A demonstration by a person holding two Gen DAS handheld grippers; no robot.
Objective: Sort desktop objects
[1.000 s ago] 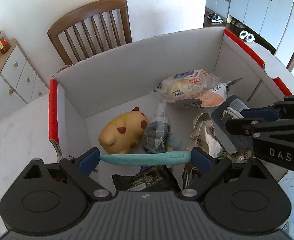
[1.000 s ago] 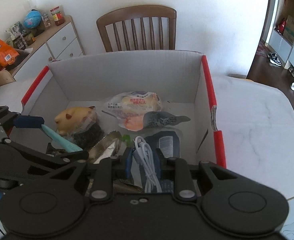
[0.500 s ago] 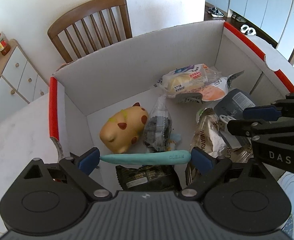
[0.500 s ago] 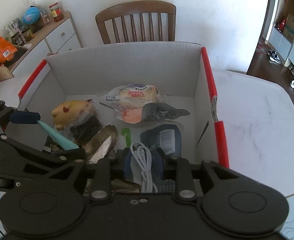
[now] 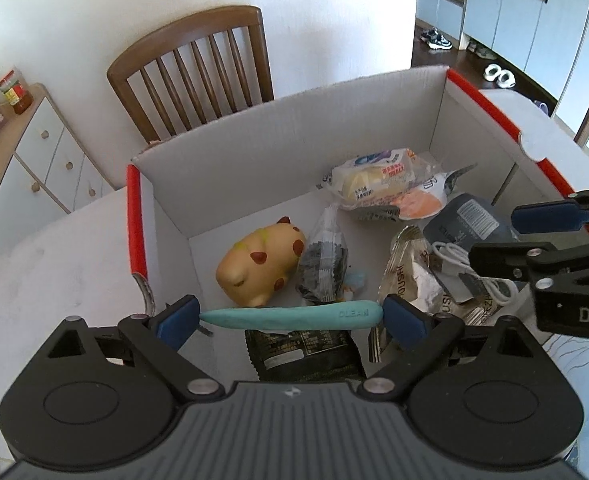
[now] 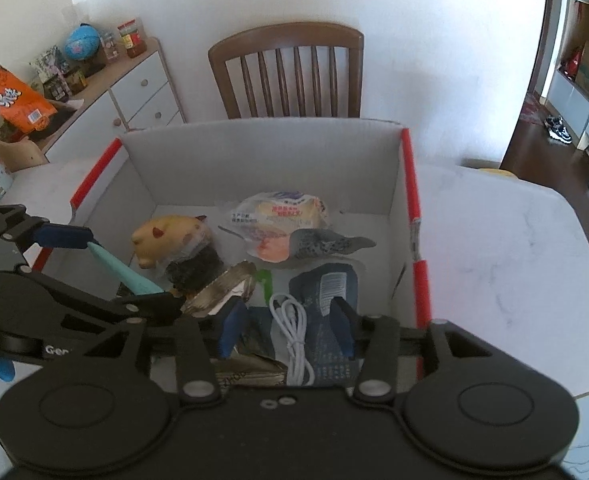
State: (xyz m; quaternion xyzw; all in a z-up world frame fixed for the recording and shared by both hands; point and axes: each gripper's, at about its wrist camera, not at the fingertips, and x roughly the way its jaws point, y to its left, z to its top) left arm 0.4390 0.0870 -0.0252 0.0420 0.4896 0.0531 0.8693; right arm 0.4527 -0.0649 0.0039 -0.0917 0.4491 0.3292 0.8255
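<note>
My left gripper (image 5: 290, 317) is shut end to end on a teal tool marked CLEAN (image 5: 290, 316) and holds it above the near left part of the white cardboard box (image 5: 294, 136). The tool also shows in the right wrist view (image 6: 120, 270). My right gripper (image 6: 288, 322) is open over the box. A white coiled cable (image 6: 294, 340) lies loose between its fingers on a dark blue packet (image 6: 326, 292). In the box lie a yellow pig toy (image 5: 260, 266), a bread packet (image 5: 374, 180) and several snack bags.
A wooden chair (image 5: 192, 76) stands behind the box. A white drawer cabinet (image 6: 134, 92) with jars and a globe is at the left. The white marble table (image 6: 506, 256) extends to the right of the box.
My right gripper has opened and let go of the white cable, which now lies in the box. Both grippers have risen and drawn back a little. The left still holds the teal tool.
</note>
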